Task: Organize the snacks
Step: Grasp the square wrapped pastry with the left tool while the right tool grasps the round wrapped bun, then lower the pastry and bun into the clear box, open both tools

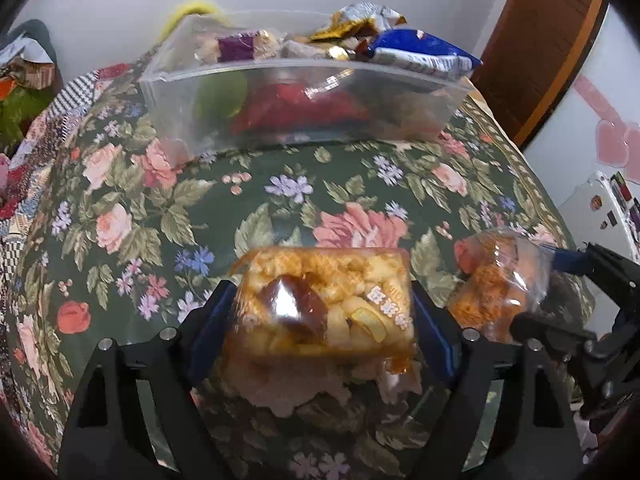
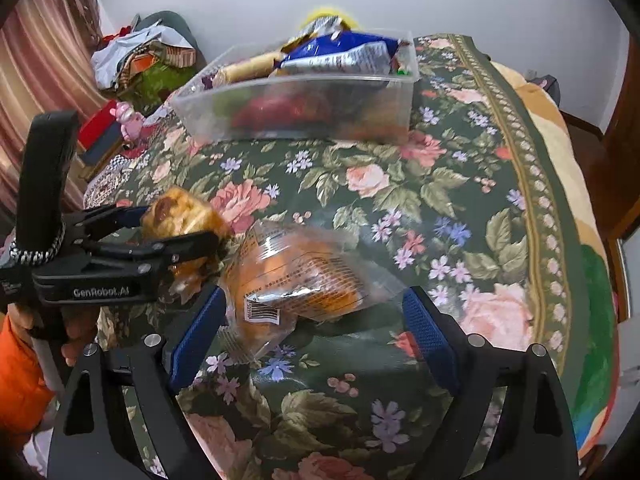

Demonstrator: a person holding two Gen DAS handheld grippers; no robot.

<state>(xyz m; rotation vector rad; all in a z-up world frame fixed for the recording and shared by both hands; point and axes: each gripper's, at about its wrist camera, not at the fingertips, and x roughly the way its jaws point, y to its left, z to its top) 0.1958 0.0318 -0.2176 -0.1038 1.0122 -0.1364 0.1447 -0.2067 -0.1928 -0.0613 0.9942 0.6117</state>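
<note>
My left gripper (image 1: 322, 304) is shut on a clear-wrapped puffed rice snack bar (image 1: 324, 300) with a brown date on top; it also shows in the right wrist view (image 2: 180, 216), held by the left gripper (image 2: 196, 224). My right gripper (image 2: 314, 312) is open around a second clear-wrapped orange snack (image 2: 292, 276) lying on the floral cloth; the blue pads stand apart from the wrapper. That snack shows at the right of the left wrist view (image 1: 496, 284). A clear plastic bin (image 1: 304, 96) full of snack packets stands at the back, also in the right wrist view (image 2: 304, 100).
The floral tablecloth (image 2: 400, 208) covers the table, whose edge curves down the right. A blue packet (image 1: 424, 50) lies on top of the bin. Clutter and bags (image 2: 140, 60) sit at the back left. A brown door (image 1: 548, 36) is at the right.
</note>
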